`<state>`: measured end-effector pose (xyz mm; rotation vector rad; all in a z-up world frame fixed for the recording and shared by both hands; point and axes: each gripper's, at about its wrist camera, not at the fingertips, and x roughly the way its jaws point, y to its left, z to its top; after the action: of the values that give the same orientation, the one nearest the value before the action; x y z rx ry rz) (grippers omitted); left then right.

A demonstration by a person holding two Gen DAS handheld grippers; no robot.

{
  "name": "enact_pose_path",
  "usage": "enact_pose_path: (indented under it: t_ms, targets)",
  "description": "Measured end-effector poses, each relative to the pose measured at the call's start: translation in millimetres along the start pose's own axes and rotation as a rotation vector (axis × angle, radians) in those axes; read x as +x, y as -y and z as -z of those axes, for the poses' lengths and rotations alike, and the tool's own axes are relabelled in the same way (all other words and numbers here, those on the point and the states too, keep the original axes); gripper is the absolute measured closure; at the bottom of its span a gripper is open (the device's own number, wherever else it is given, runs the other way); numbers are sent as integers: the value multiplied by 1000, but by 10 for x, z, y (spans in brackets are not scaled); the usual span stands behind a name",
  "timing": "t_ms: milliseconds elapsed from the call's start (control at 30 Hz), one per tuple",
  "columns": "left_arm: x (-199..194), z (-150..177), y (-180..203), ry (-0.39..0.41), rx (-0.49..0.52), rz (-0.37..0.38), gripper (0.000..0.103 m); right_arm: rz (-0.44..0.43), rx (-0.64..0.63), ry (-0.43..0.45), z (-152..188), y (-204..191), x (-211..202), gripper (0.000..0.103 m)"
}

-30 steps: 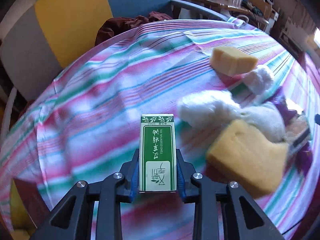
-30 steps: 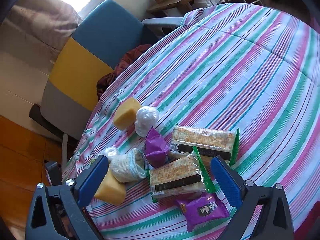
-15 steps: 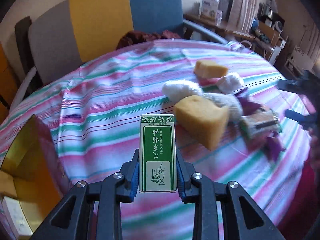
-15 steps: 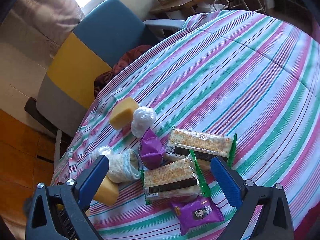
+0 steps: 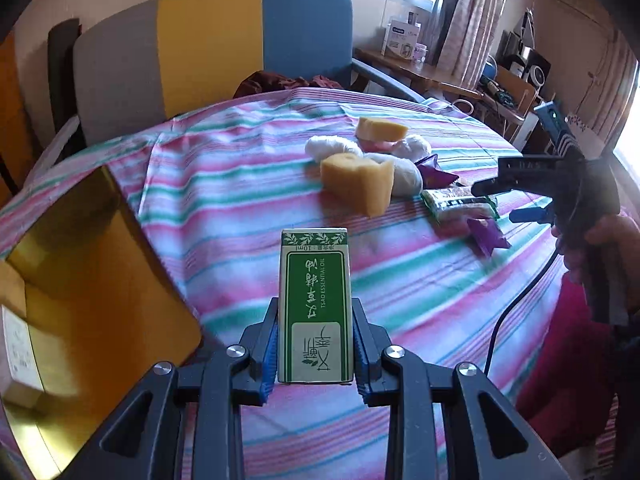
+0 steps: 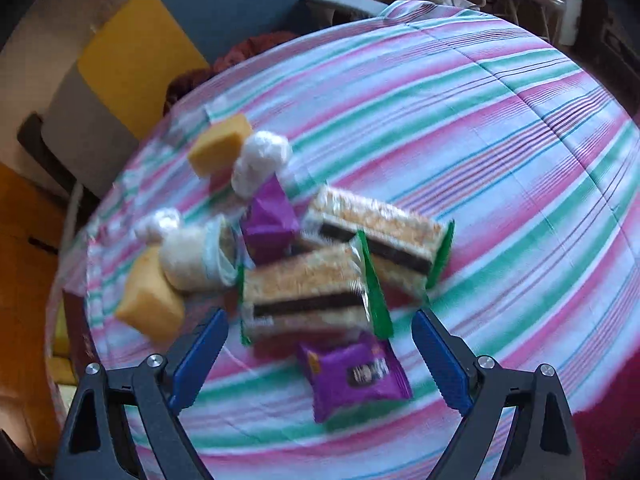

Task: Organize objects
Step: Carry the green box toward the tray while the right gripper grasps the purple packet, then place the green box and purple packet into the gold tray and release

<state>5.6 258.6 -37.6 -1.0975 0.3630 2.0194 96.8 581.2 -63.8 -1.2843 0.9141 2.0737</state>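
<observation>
While the left gripper (image 5: pixel 314 354) is clamping its blue pads on the lower part of a green-and-white essential oil box (image 5: pixel 315 304), the box's bottom edge is sitting hidden between the jaws, above the striped tablecloth (image 5: pixel 224 200). A gold-lined open box (image 5: pixel 92 280) is lying cut off at the left edge. The right gripper (image 6: pixel 320 360), its jaws apart and just closing a little, is hovering over a blurred purple snack packet (image 6: pixel 356 376) and two cracker packs (image 6: pixel 308 296), gripping nothing. Yellow sponges (image 5: pixel 356 186) and white rolled socks (image 5: pixel 332 148) are crowding behind; a hand (image 5: pixel 600 248) is showing at the right
</observation>
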Motion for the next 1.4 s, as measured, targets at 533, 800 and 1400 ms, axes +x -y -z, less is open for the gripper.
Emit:
enact_pose_path:
  t_ms: [533,800,1400]
  targets:
    - [-296,318,-267,46,-100,30,73,141,-265,-58,301,-161,261,58]
    - [-576,527,-714,86,-232,-26,73,-32,-514,-66,567,-640,223,59]
    - [-919,1151,-2127,40,-562,-392,71,-38,-665,-7,766,-825,123,59]
